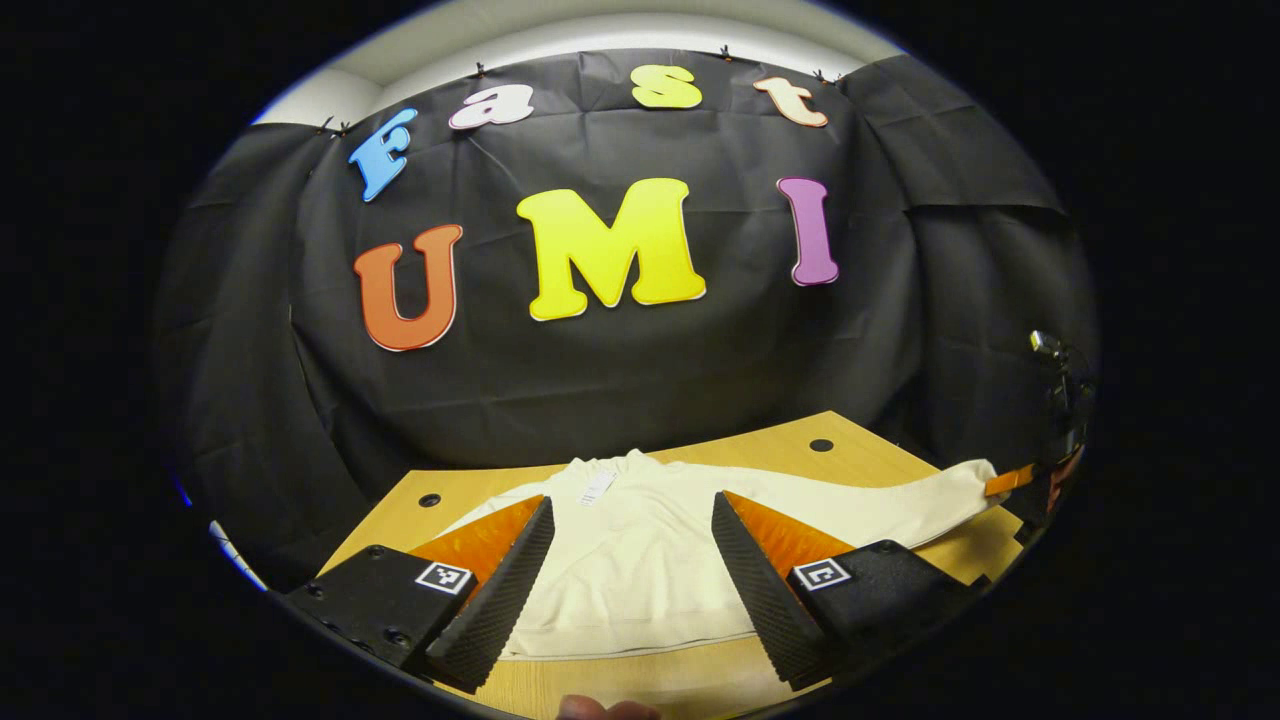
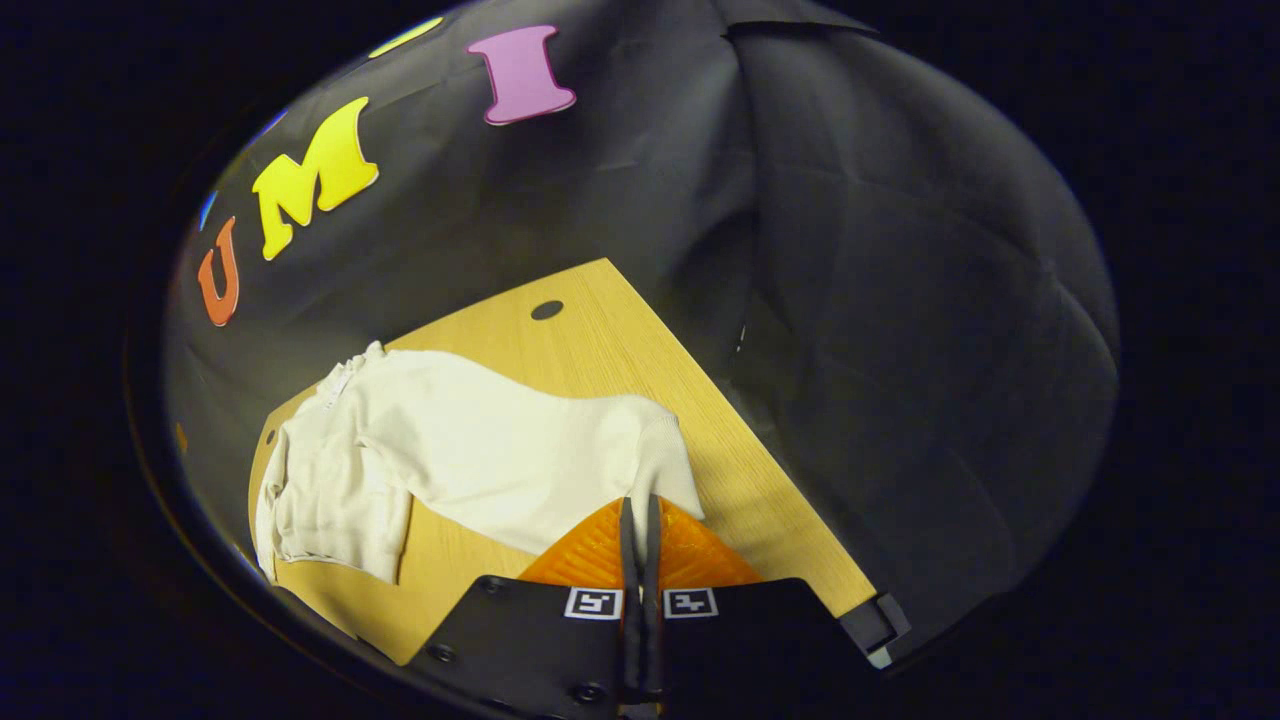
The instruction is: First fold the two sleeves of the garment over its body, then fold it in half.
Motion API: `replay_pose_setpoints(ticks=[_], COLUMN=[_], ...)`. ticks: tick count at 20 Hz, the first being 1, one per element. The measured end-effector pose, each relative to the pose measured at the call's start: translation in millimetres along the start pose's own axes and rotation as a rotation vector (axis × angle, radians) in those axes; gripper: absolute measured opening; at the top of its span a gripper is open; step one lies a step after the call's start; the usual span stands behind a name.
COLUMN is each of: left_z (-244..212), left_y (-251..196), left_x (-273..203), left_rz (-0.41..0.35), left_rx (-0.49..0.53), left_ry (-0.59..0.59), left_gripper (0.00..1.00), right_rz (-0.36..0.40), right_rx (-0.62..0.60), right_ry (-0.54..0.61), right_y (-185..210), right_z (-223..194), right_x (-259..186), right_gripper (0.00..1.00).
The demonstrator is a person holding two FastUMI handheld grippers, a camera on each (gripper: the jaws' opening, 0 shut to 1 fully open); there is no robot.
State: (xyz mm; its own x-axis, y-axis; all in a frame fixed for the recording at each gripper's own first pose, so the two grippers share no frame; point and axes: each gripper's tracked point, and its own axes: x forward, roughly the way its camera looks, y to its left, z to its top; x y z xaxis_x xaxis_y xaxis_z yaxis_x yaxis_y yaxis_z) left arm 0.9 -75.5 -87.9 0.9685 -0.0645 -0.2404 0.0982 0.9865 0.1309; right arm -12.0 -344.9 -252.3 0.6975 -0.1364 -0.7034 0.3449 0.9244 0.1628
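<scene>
My right claw [image 2: 637,520] pinches the cream knit sweater's [image 2: 470,450] cuff [image 2: 665,470]; its sleeve runs toward upper-left; my left claw [image 1: 632,570] gapes empty.

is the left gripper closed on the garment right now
No, the left gripper has its fingers wide apart above the cream garment, which lies flat on the wooden table.

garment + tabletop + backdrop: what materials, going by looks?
Garment: cream knit, likely cotton-blend sweater; matte, ribbed cuff, soft creases. The right claw is shut on its sleeve cuff.
Tabletop: light wood-grain, probably laminate over board; smooth, with round cable holes.
Backdrop: thin black cloth, matte, creased with fold lines.
</scene>
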Motion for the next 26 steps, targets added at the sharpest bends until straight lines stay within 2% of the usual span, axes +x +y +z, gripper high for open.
replay_pose_setpoints(ticks=[7,15,21,26], left_z=[-7,-18,-31,-42], left_y=[38,92,148,187], left_x=[6,0,-20,-42], left_rz=[0.045,0.104,0.200,0.276], left_rx=[-0.069,-0.121,-0.159,-0.189], left_ry=[0.006,0.009,0.015,0.028], left_gripper=[1.00,1.00,1.00,1.00], right_rz=[0.059,0.184,0.288,0.360], right_rx=[-0.087,-0.250,-0.354,-0.418], right_ry=[-0.117,-0.213,-0.229,-0.202], right_y=[71,206,322,400], right_z=[86,161,171,149], right_x=[-21,-22,-8,7], right_gripper=[0.01,0.01,0.01,0.01])
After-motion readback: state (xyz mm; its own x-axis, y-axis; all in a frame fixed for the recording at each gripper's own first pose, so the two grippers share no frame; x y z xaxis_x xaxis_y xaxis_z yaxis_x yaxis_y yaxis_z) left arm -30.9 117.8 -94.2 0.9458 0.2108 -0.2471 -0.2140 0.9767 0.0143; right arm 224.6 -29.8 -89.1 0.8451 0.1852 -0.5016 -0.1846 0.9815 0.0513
